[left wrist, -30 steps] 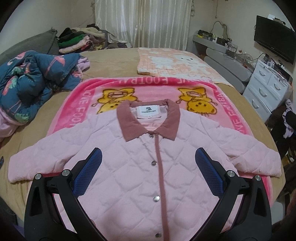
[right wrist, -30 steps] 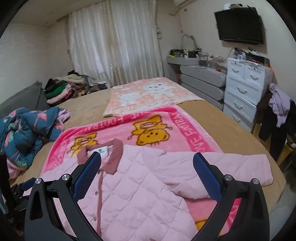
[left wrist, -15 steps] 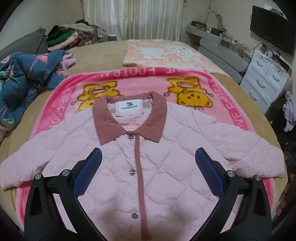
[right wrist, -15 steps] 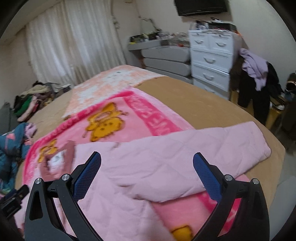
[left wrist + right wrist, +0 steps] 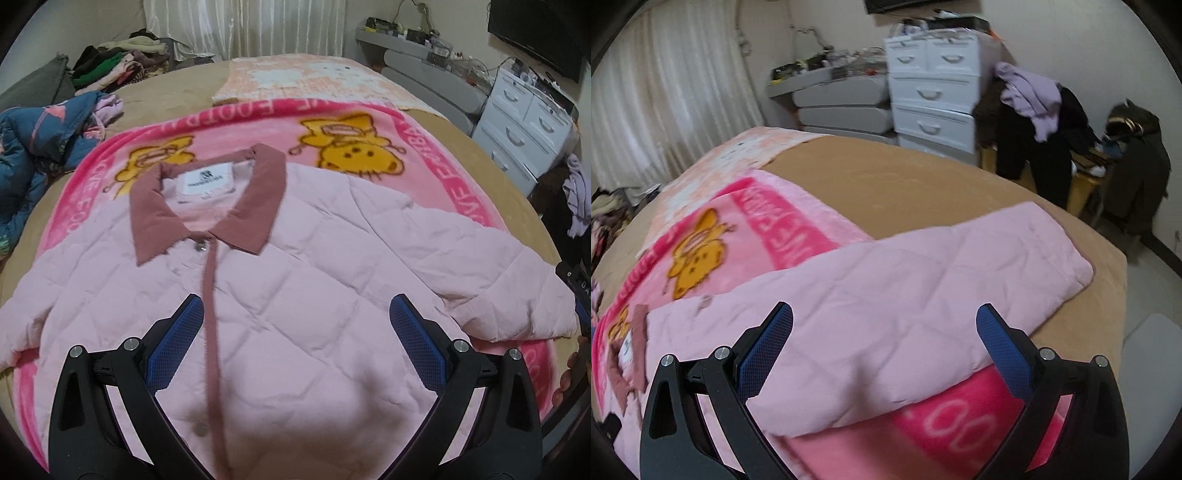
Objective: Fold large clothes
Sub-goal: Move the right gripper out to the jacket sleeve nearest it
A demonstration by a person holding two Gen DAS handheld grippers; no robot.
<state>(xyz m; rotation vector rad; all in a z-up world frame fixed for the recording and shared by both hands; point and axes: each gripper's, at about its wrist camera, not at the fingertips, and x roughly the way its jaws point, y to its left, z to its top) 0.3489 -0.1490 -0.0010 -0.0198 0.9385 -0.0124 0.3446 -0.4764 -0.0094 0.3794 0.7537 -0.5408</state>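
Above the jacket [image 5: 295, 280], both grippers, left [image 5: 295, 350] and right [image 5: 884, 350], hung spread; the right should pinch the sleeve [image 5: 923, 266] cuff at two o'clock.

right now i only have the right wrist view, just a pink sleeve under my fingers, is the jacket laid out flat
Observer: Yes. The left wrist view shows the jacket spread front up, collar at the far end.
Operator: buttoned?
Observer: The placket looks closed, with snaps along it.
Operator: where is the left gripper
Observer: The left gripper hangs open above the jacket's chest, gripping nothing. Your right gripper is open too.
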